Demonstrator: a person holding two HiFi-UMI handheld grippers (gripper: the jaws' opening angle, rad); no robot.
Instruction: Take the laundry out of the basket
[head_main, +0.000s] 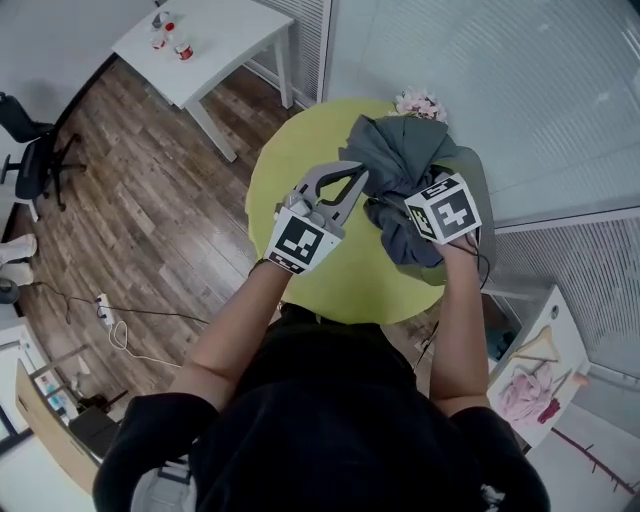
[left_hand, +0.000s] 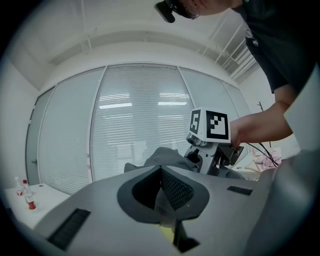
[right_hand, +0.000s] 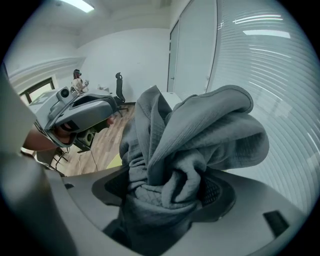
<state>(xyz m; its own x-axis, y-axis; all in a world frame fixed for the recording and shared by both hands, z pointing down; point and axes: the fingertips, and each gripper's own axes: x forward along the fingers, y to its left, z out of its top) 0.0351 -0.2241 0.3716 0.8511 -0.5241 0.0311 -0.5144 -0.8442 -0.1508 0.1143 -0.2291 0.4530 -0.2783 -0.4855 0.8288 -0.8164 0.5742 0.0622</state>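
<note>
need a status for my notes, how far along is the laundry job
Done: a grey garment is out, bunched over the yellow-green table. In hand: the right hand-held gripper is clamped on it; the left hand-held gripper is shut and empty. Left: setting it down. No basket is clearly in view, so what remains there can't be judged.

I am in an office: glass partition walls with slatted blinds far and right, black swivel chair far left, white counter, plank floor.
</note>
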